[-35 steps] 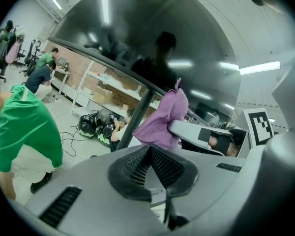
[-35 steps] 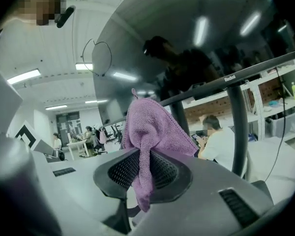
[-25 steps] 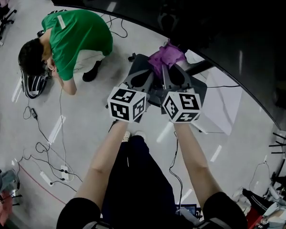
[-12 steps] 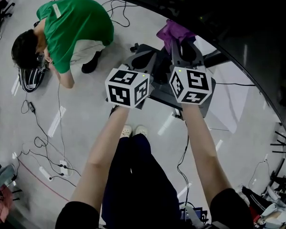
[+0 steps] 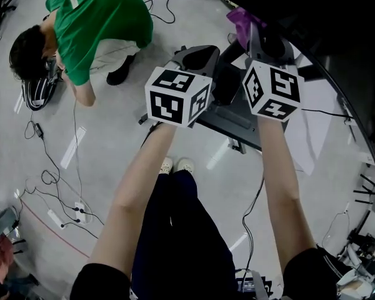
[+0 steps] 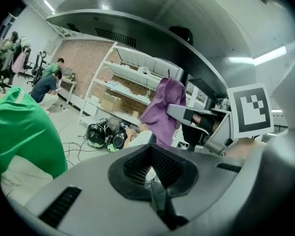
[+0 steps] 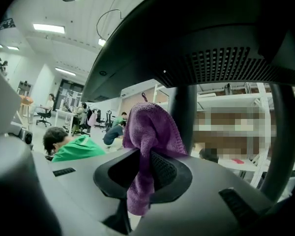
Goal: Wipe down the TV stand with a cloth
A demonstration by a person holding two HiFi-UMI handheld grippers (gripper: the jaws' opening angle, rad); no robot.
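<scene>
My right gripper (image 5: 252, 29) is shut on a purple cloth (image 5: 240, 15), which hangs bunched from between its jaws (image 7: 143, 157). In the right gripper view the cloth (image 7: 150, 126) sits just in front of the TV stand's dark post (image 7: 184, 113), under the curved black back of the screen (image 7: 211, 38). The stand's dark base (image 5: 230, 111) lies on the floor below both grippers. To the left of the cloth, my left gripper (image 5: 197, 53) is shut with nothing in it (image 6: 150, 151). From the left gripper view the cloth (image 6: 162, 109) shows to the upper right.
A person in a green shirt (image 5: 95, 22) crouches on the floor at the left. Cables (image 5: 50, 183) and a power strip (image 5: 57, 218) trail over the floor. A white sheet (image 5: 319, 139) lies right of the base. Shelves (image 6: 123, 90) stand far behind.
Both grippers have moved forward and up toward the screen's lower edge. The right one has carried the purple cloth with it, close to the stand's post.
</scene>
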